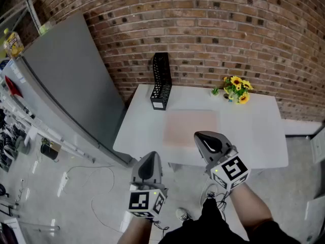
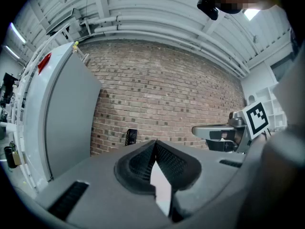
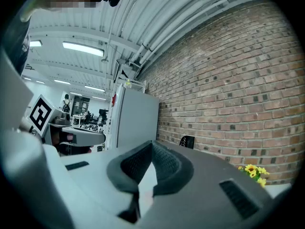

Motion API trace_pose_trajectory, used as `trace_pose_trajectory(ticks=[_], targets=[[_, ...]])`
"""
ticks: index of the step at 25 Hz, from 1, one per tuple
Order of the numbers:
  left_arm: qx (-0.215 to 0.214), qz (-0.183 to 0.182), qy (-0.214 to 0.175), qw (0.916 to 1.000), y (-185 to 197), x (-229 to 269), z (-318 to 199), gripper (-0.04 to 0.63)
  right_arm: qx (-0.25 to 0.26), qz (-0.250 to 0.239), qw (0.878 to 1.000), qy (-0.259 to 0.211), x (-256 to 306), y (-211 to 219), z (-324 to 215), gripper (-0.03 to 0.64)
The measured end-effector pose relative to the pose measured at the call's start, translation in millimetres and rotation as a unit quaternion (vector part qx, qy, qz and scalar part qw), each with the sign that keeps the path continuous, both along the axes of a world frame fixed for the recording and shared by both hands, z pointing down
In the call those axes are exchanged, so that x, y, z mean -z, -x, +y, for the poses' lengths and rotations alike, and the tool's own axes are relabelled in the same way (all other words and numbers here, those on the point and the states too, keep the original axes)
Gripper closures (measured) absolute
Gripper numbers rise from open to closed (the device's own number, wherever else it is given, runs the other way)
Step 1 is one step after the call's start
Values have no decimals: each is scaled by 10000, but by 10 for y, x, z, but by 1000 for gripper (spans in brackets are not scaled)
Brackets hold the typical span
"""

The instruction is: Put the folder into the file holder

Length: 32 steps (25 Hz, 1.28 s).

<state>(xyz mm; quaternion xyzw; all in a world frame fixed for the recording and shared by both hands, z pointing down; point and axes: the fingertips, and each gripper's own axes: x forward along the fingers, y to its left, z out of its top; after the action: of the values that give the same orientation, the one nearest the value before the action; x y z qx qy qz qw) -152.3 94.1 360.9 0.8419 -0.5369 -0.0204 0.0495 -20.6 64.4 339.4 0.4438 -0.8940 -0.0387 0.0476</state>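
Note:
A pale pink folder (image 1: 190,128) lies flat in the middle of the white table (image 1: 254,136). The black mesh file holder (image 1: 161,83) stands upright at the table's back left, by the brick wall; it shows small in the left gripper view (image 2: 131,136) and the right gripper view (image 3: 187,141). My left gripper (image 1: 150,155) hangs shut and empty just off the table's front edge. My right gripper (image 1: 202,134) is shut and empty too, over the front edge near the folder's front right corner. Neither touches the folder.
A small bunch of sunflowers (image 1: 236,89) stands at the back right of the table. A large grey cabinet (image 1: 71,80) rises to the left of the table. Cables lie on the floor at the lower left (image 1: 96,187).

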Motion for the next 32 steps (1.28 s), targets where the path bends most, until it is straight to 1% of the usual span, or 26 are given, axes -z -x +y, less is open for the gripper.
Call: trace_pose_trajectory(ticks=[8,14,19,23,24,25,26,27,28,29,32], targets=[[27,4,-14,10000,37,19,47,589,6,-20,10000,-9,13,31,31,614],[85,35,-32,10000,99,26,73,589,-51,-277,9996,-21,59,37,45,613],[54,-27,-9,10000,129,-24,93,588,-152,-282,9995,-81,60,35,60,612],[88,-23,35,10000,148,-53,117,586,-97,-336,9994,-54,54,46,75,611],[97,-23,39,9999,149,-52,117,586,-58,-338,9994,-43,54,55,71,591],[102,-20,40,9999,148,-49,112,583,-15,-339,9994,-33,55,65,62,527],[106,-12,40,9999,146,-48,103,563,25,-337,9994,-24,56,73,49,503],[117,6,46,9999,145,-50,91,520,62,-333,9994,-15,56,77,32,500],[138,28,58,9999,145,-56,77,475,98,-326,9994,-6,53,80,15,484],[166,47,74,9998,145,-64,62,445,139,-316,9994,5,51,82,-4,466],[257,41,117,9996,137,-78,2,388,280,-273,9992,34,55,90,-82,435]])
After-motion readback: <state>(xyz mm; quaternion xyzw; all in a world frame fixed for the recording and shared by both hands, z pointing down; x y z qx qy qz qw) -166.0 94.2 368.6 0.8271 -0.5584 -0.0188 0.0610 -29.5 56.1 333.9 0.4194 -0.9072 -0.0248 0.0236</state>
